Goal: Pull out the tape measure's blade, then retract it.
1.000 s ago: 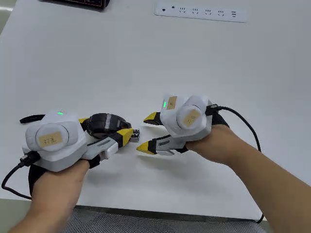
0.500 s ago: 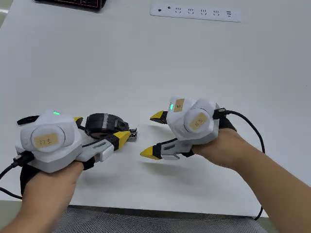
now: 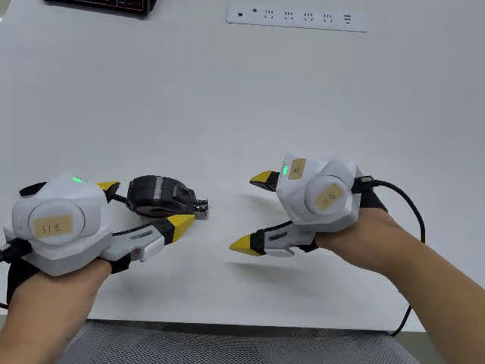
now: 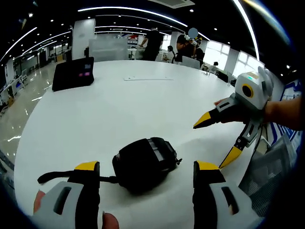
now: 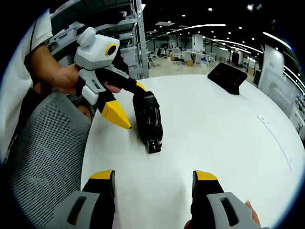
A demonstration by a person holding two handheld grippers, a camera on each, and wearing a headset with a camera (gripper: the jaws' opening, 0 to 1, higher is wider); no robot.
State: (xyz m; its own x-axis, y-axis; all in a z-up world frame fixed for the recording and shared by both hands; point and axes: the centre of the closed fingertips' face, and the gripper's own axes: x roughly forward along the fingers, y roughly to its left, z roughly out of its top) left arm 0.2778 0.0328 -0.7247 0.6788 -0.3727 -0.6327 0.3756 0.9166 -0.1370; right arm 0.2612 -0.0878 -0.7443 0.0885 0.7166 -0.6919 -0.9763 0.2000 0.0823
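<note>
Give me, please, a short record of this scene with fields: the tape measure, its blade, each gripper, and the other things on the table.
tape measure: black, lying on the white table between the left gripper's jaws, not clamped
blade end hook: at the case mouth, blade drawn in, pointing toward the right gripper
left gripper: open, one jaw on each side of the case
right gripper: open, empty, apart from the tape measure
far edge: white power strip; dark device

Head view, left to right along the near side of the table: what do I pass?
Left gripper, fingers open either side of the tape measure → right gripper → black cable.
</note>
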